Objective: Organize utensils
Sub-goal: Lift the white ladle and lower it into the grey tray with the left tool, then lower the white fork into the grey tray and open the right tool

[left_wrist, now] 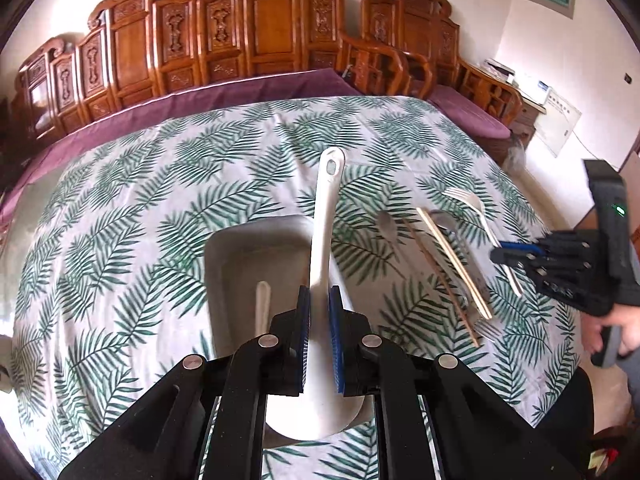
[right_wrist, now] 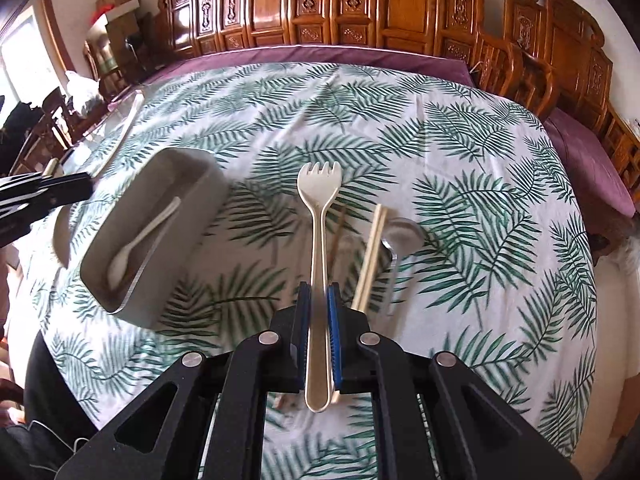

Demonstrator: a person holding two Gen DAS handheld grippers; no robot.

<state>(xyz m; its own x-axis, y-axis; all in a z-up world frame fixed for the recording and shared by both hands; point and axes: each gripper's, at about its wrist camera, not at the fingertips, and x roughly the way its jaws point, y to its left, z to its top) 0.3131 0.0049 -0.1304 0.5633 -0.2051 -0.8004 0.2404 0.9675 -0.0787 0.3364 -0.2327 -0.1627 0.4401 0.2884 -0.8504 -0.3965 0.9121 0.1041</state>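
While the left gripper (left_wrist: 319, 312) is clamped on the handle of a large white spoon (left_wrist: 325, 240), the spoon's bowl is held toward the camera above the grey tray (left_wrist: 248, 240) — a small white spoon (right_wrist: 140, 236) lies inside that tray. By the right gripper (right_wrist: 319, 304) a cream fork (right_wrist: 319, 216) is pinched at its handle, tines pointing away. Pale chopsticks (right_wrist: 370, 256) and a metal spoon (right_wrist: 404, 232) are left on the leaf-print tablecloth (right_wrist: 460, 184) — just beside the fork.
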